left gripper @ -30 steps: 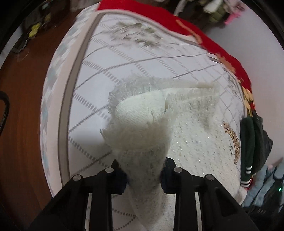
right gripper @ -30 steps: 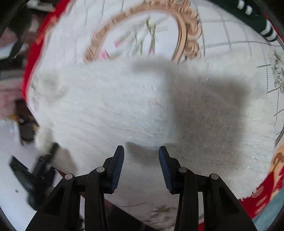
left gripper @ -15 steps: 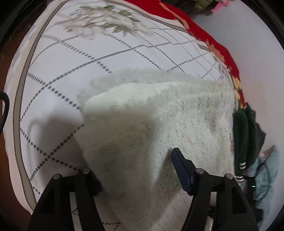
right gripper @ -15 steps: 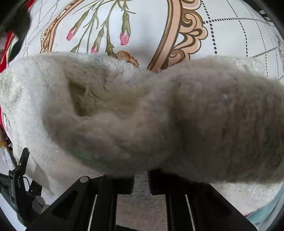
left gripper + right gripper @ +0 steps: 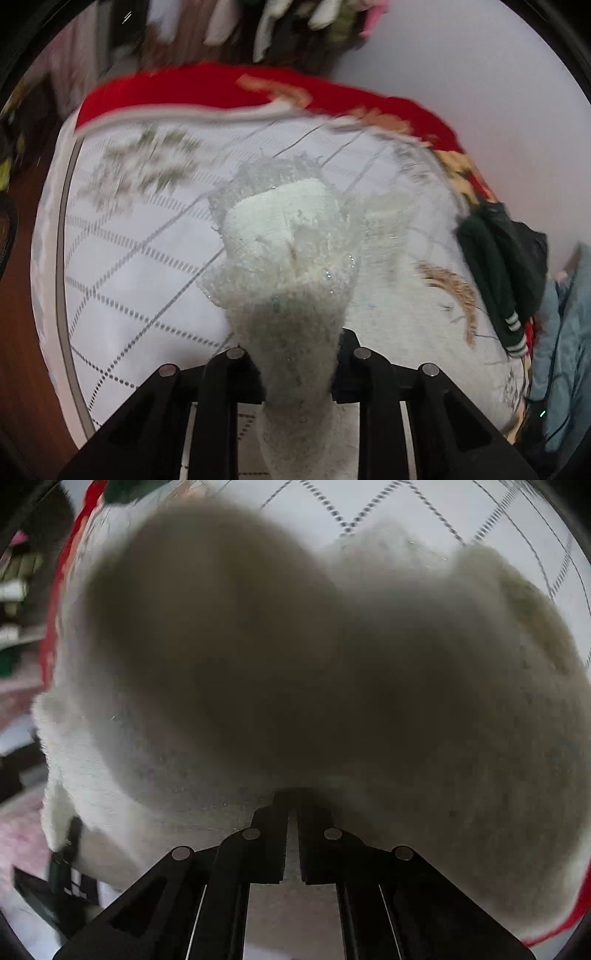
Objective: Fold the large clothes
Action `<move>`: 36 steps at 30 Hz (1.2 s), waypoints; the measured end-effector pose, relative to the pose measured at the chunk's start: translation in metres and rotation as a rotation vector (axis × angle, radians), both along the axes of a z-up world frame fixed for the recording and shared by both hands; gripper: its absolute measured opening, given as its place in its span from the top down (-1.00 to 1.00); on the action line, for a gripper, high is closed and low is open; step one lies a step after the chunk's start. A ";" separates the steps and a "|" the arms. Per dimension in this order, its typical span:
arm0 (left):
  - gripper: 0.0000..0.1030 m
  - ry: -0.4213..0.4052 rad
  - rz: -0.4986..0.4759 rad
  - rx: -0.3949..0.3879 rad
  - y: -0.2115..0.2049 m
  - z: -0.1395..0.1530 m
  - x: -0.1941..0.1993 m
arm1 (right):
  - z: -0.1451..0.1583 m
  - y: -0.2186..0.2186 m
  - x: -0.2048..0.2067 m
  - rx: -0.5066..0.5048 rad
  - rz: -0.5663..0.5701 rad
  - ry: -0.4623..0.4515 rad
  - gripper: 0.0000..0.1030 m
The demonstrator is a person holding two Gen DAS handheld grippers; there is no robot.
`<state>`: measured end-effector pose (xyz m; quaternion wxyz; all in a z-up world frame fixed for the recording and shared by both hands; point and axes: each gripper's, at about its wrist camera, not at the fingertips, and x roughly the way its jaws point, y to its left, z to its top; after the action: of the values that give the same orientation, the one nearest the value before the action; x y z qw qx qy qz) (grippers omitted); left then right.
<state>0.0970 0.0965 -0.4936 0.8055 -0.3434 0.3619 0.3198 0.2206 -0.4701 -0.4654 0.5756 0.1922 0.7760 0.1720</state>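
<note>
A fluffy white sweater [image 5: 291,266] is bunched up between the fingers of my left gripper [image 5: 299,354], which is shut on it and holds the fold above the bed. In the right wrist view the same white sweater [image 5: 295,672] fills most of the frame, dark and blurred close to the lens. My right gripper [image 5: 292,812] is shut on the sweater's edge, jaws nearly together. The rest of the sweater's shape is hidden by its own folds.
The bed has a white quilt [image 5: 140,266] with a dashed grid and flower print, over a red blanket [image 5: 207,85] at the far edge. A dark green garment [image 5: 502,266] and a blue one [image 5: 565,332] lie at the right. Brown floor [image 5: 22,332] is at the left.
My left gripper was wide over the flat sweater half a second ago; now it is shut on a bunched fold and raised. My right gripper has stayed shut and lifted the sweater closer.
</note>
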 end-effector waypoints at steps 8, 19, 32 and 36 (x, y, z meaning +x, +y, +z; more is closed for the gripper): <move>0.65 -0.045 -0.181 0.189 -0.055 0.058 0.022 | 0.064 -0.141 -0.039 -0.159 -0.046 -0.276 0.00; 0.67 -0.114 -0.772 0.614 -0.222 0.086 0.037 | -0.045 -0.173 -0.074 0.226 -0.191 -0.076 0.01; 0.67 0.050 -1.309 0.856 -0.341 -0.021 -0.005 | -0.088 -0.164 -0.078 0.393 -0.199 0.000 0.19; 0.52 0.112 -1.230 0.858 -0.328 -0.018 0.007 | -0.088 -0.194 -0.086 0.426 -0.256 0.026 0.18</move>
<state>0.1039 -0.2311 -0.5116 0.8824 0.2816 0.3726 -0.0581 0.1348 -0.6637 -0.5536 0.5291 0.4081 0.6991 0.2546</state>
